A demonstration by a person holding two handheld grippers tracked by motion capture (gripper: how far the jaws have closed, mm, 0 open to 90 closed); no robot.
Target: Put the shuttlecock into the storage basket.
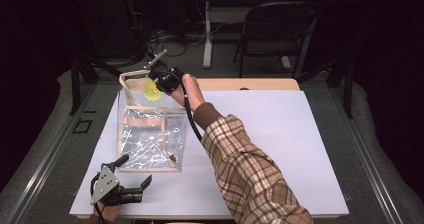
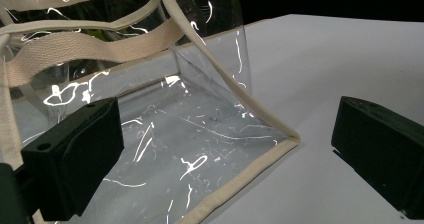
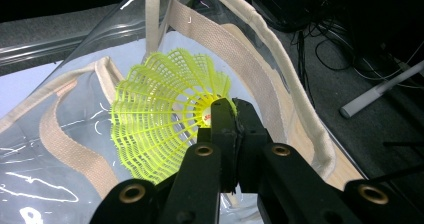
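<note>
White sheeting covers the table (image 1: pixel 280 149), with a dark room and a folding chair (image 1: pixel 272 31) behind it. My right gripper (image 3: pixel 226 115) has its jaws pinched tight on the cork end of a neon-yellow plastic mesh shuttlecock (image 3: pixel 160 129), which I hold just above the far rim of the clear plastic tote bag with beige webbing handles (image 1: pixel 150 134). The shuttlecock's skirt flares away from the jaws toward the bag's open mouth, so I judge the drop lies down and toward me. My left gripper (image 1: pixel 131 188) rests near the bag's near corner, jaws spread wide and holding nothing; the right is plainly the nearer to the opening.
</note>
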